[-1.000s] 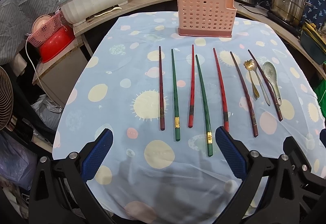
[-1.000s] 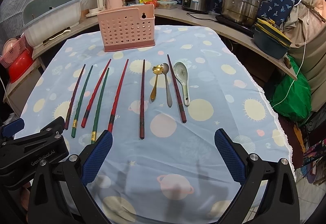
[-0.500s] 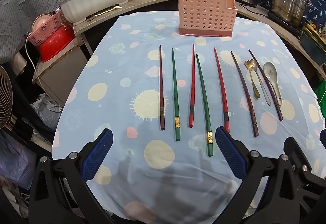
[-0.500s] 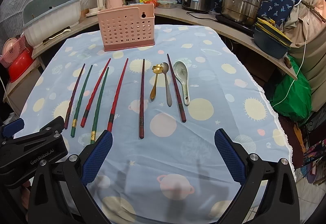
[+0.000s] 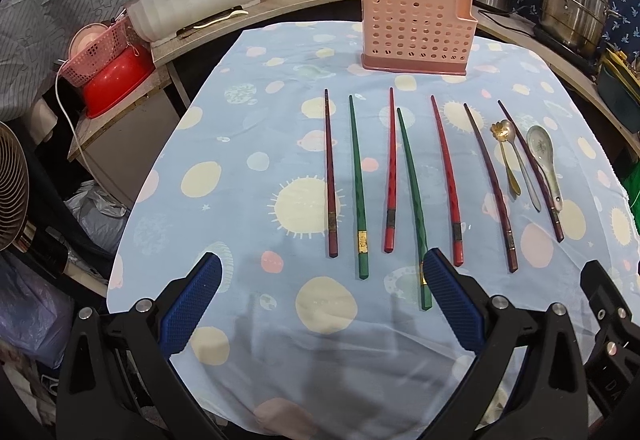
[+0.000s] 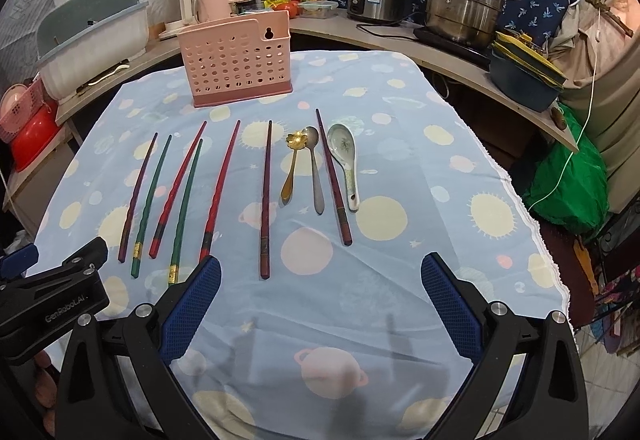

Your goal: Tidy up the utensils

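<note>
A: Left wrist view: left gripper (image 5: 320, 294) hangs over the near edge of the worktop (image 5: 256, 336), fingers spread wide, nothing held. Chopsticks (image 5: 412, 200) lie in a row ahead, pink holder (image 5: 416, 36) upright at the far end, apparently empty.

B: Right wrist view?

A: Right gripper (image 6: 320, 294) likewise agape and empty. Spoons (image 6: 316, 172) lie flat between the dark chopsticks. I'd say nothing's sorted yet. Next: descend on one chopstick's thick end, pinch across it.
</note>
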{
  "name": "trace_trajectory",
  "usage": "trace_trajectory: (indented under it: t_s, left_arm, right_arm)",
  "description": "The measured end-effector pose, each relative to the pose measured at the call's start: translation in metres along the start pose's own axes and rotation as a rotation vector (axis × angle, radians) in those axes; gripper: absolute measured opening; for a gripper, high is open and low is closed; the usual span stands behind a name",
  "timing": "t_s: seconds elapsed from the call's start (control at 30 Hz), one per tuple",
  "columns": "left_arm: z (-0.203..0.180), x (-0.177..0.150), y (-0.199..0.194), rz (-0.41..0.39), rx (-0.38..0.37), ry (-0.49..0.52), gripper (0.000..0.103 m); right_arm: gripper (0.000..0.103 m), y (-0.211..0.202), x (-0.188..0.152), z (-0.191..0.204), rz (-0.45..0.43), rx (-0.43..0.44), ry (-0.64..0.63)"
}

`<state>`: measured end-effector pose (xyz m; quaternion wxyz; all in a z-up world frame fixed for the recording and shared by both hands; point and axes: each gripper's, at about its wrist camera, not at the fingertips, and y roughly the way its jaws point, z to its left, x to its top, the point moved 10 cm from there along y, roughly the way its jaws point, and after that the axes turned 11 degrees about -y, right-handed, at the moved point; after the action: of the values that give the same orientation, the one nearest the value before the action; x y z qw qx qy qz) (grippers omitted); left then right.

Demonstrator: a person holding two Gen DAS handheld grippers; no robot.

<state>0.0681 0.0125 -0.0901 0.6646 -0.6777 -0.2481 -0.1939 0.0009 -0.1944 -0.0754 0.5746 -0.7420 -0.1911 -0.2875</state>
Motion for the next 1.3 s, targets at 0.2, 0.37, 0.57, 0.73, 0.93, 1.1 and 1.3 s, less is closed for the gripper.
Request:
trace_trajectory:
  t_s: [0.2,0.37,0.57,0.73,0.93,1.1,1.3]
  left_arm:
    - [0.000,0.000,0.001,-0.001,-0.001,0.002,0.096]
    - [-0.001,0.000,0.000,0.001,-0.001,0.001,0.096]
    - [-0.003,0.000,0.001,0.001,-0.006,0.004,0.096]
    - [-0.004,-0.002,0.002,0.002,-0.014,0.011,0.096]
    - [-0.006,-0.003,0.003,0.010,-0.018,0.010,0.096]
    - [-0.006,-0.005,0.006,0.019,-0.016,0.009,0.096]
    - [-0.001,-0.006,0.013,0.029,0.003,0.000,0.096]
  right_arm:
    - [0.097,0.001,0.000,-0.001,0.005,0.002,-0.001]
    - [0.097,0.002,0.000,0.000,0.010,0.006,-0.001]
    - [0.097,0.001,0.000,0.001,0.003,-0.001,-0.004]
    - [0.097,0.001,0.000,0.002,0.003,-0.001,-0.003]
    - [0.097,0.001,0.000,0.001,0.007,-0.001,0.000]
    - [0.097,0.004,-0.001,0.000,0.011,-0.005,0.003]
    - [0.097,0.010,-0.003,-0.002,0.020,-0.014,0.004]
